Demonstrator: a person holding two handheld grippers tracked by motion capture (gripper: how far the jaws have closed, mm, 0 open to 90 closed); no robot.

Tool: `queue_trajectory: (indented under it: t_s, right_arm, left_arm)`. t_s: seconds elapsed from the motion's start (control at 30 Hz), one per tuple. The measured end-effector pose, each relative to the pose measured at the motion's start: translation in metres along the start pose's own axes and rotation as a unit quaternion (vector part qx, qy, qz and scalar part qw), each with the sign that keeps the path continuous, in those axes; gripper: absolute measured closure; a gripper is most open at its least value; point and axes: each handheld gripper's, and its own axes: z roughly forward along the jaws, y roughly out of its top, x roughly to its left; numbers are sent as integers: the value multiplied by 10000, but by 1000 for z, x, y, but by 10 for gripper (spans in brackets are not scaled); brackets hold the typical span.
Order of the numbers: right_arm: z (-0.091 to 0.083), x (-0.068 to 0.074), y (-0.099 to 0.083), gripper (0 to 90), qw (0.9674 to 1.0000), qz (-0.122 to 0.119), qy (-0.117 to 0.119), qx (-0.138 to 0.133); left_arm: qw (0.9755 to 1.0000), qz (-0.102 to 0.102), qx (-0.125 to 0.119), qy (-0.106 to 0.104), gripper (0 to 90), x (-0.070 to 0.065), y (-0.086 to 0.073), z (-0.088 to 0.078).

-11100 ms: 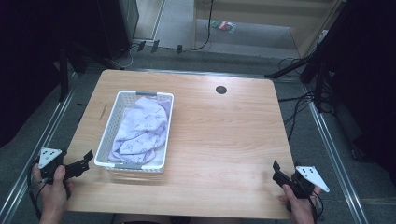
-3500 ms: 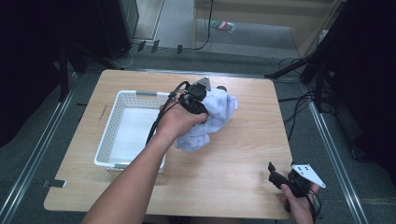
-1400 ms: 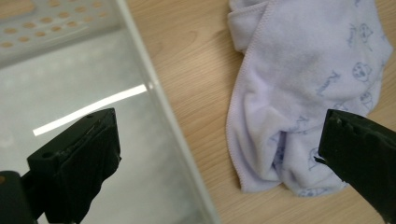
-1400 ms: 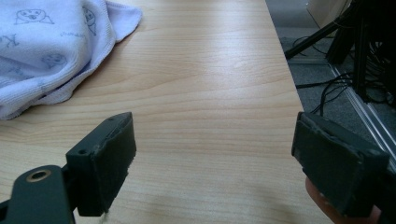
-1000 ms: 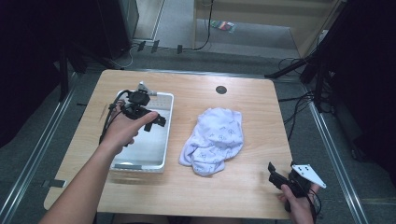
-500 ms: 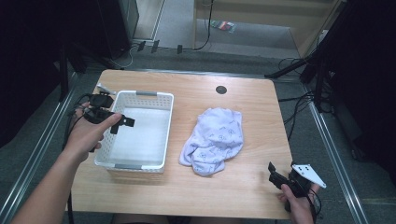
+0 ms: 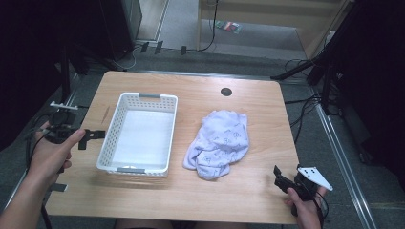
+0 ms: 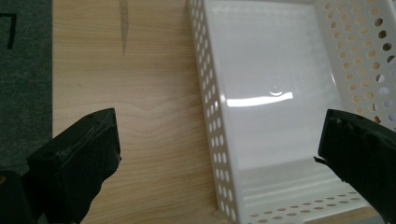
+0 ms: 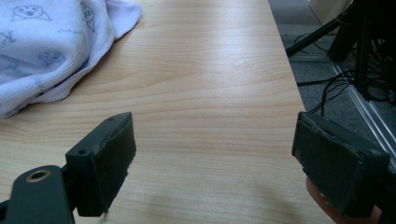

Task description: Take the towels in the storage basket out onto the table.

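Observation:
A white perforated basket (image 7: pixel 139 132) stands empty on the left half of the wooden table (image 7: pixel 191 195). A pale blue printed cloth (image 7: pixel 219 143) lies crumpled to its right, and the cloth (image 9: pixel 51 46) also fills the upper left of the right gripper view. My left gripper (image 7: pixel 90 138) hovers open at the table's left edge, just outside the basket's left wall (image 8: pixel 212 126), with nothing between its jaws. My right gripper (image 7: pixel 281 181) rests open near the front right corner, a short way right of the cloth, also holding nothing.
A round cable hole (image 7: pixel 226 91) sits near the table's far edge. Cables (image 7: pixel 305 105) and dark stands crowd the floor to the right. A metal rail (image 7: pixel 344 157) runs along the right side. Bare wood (image 9: pixel 196 93) lies ahead of the right gripper.
The left gripper lifted the cloth out of the basket, dropped it on the table to the right, then drew back left past the basket to the table edge. The right gripper stayed put.

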Motion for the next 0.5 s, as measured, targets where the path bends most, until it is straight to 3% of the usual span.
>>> queue_trajectory:
  t_s: [0.1,0.13,0.17,0.2,0.23,0.27,0.3,0.33,0.37,0.47,0.5]
  right_arm:
    - [0,0,0,138,10000,27,-22,-5]
    - [0,0,0,138,10000,27,-22,-5]
    - [-1,0,0,138,10000,48,-32,-11]
    - [-1,0,0,138,10000,41,-22,-23]
    - [-1,0,-1,137,10000,53,-12,-19]
    - [-2,0,-1,138,10000,53,-15,-30]
    - [-2,0,-1,138,10000,53,-15,-30]
    - [-2,0,-1,138,10000,57,-17,-31]
    - [-2,0,-1,138,10000,59,-24,-29]
    - [-2,0,-1,138,10000,54,-30,-22]
    - [-2,0,-1,138,10000,54,-30,-22]
  left_arm:
    - [9999,-60,-145,-25,0,7,-13,0]
    - [9996,-85,-253,-41,0,10,-18,1]
    - [9983,-229,-527,-115,0,14,-29,2]
    - [9983,-229,-527,-115,0,14,-29,2]
    - [9952,-327,-899,-191,0,17,-39,0]
    - [9930,-363,-1099,-231,0,18,-44,-2]
    - [9930,-363,-1099,-231,0,18,-44,-2]
    - [9899,-342,-1353,-258,0,20,-52,-5]
    - [9847,-409,-1658,-338,0,23,-63,-9]
    - [9743,-344,-2198,-358,0,32,-84,-14]
    - [9743,-344,-2198,-358,0,32,-84,-14]
